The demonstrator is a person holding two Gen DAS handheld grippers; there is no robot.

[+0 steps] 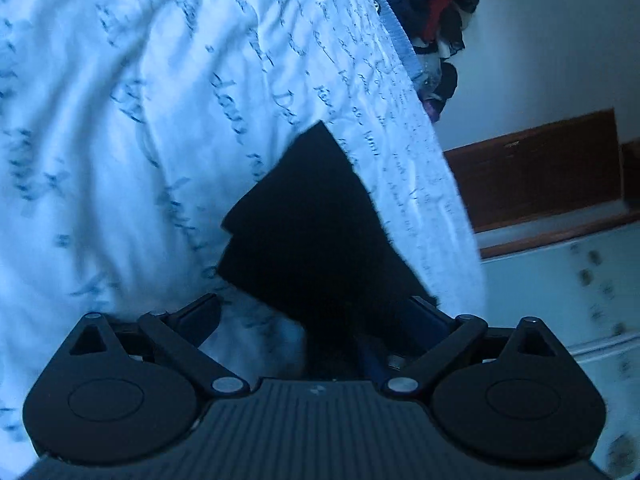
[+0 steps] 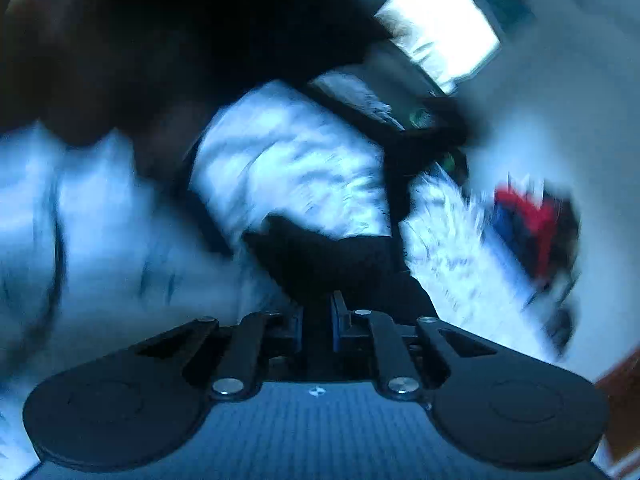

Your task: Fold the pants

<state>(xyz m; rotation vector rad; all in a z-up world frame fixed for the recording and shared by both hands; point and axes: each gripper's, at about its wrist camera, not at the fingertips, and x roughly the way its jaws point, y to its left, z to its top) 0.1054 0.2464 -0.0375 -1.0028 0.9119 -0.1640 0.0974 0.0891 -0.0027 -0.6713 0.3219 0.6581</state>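
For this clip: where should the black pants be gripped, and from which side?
At a corner or edge of the black pants, coming in low along the white bedspread: the cloth lies flat, so only its thin pointed edge offers the hand-held gripper a pinch.

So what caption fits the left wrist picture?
Left gripper with black pants between its fingers, over a white bedspread.

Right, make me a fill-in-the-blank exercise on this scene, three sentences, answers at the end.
1. The pants lying on the white bedspread are ____ in colour.
2. The right gripper has its jaws nearly together on dark cloth; the jaws that stand wide apart belong to the ____ one.
3. In the pile of clothes at the bedspread's edge, the brightest garment is ____.

Missing words: black; left; red
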